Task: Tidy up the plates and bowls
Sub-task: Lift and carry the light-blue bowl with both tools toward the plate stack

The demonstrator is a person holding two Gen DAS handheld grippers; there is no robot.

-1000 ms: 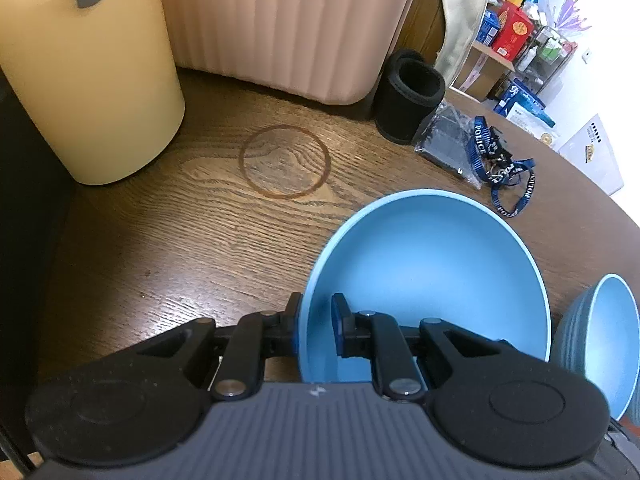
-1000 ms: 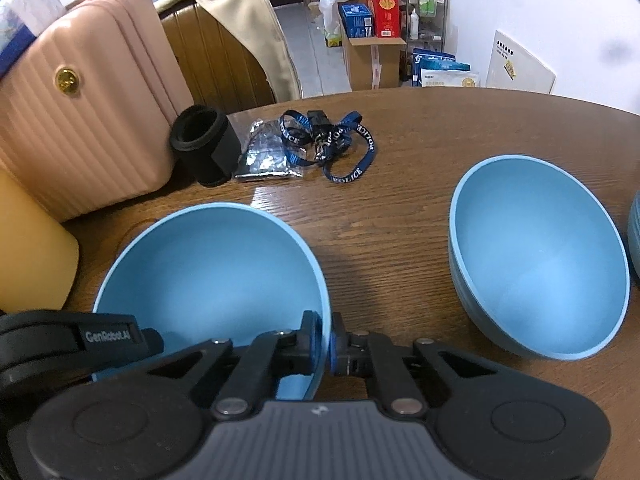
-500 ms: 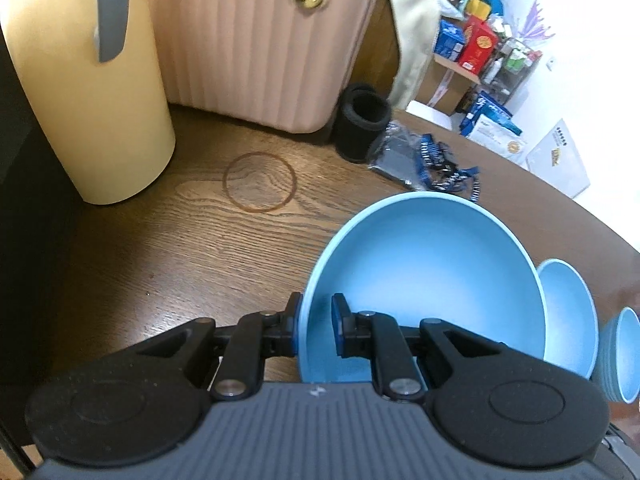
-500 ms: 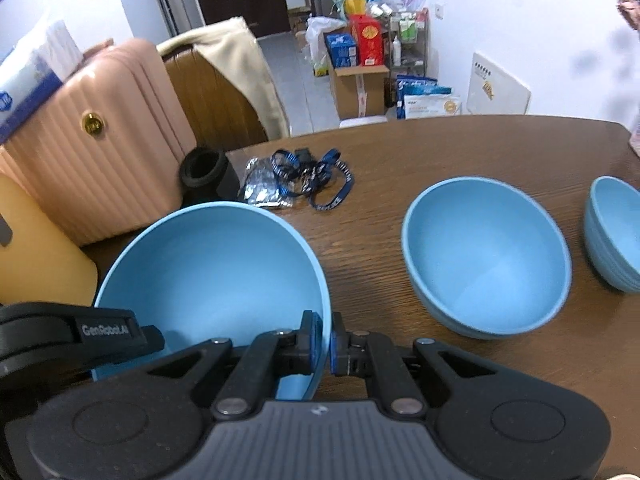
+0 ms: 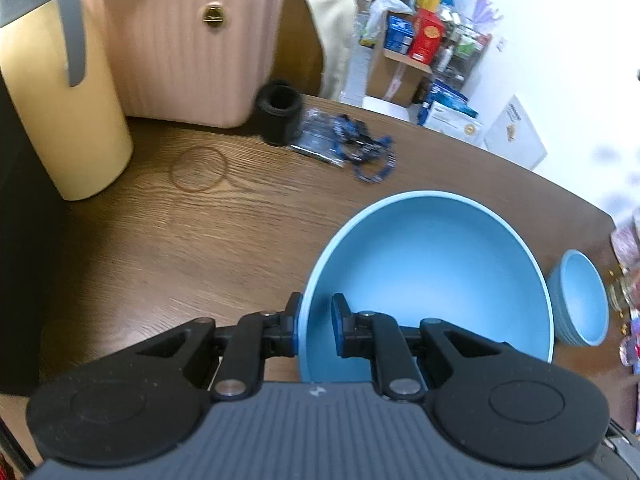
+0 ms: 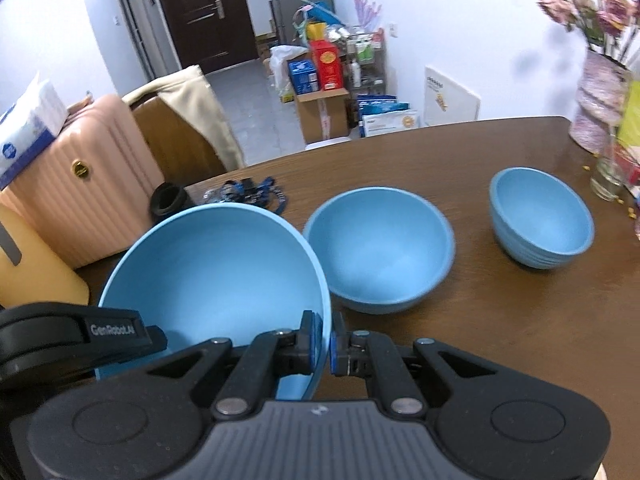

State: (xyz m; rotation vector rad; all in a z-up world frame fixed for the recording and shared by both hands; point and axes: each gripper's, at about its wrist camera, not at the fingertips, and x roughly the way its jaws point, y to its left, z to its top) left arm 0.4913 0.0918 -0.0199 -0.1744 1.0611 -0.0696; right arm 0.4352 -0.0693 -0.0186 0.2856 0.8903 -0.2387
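Observation:
Both grippers hold one large light-blue bowl (image 6: 212, 264) above the brown wooden table (image 6: 500, 320). My left gripper (image 5: 315, 330) is shut on its left rim; the same bowl (image 5: 432, 276) fills the left wrist view. My right gripper (image 6: 323, 342) is shut on its right rim. A second large blue bowl (image 6: 380, 248) stands on the table just right of the held one. A smaller ribbed blue bowl (image 6: 542, 216) stands farther right and also shows in the left wrist view (image 5: 582, 300).
A yellow container (image 5: 68, 112) and a pink suitcase (image 5: 188, 44) stand at the table's left back. A black cylinder (image 5: 280, 112) and a blue lanyard (image 5: 360, 152) lie behind the bowls. A vase with flowers (image 6: 600, 112) stands at the far right.
Both grippers have lifted the large bowl higher and moved it toward the second bowl; the views have pulled back, so the small ribbed bowl and the vase now show.

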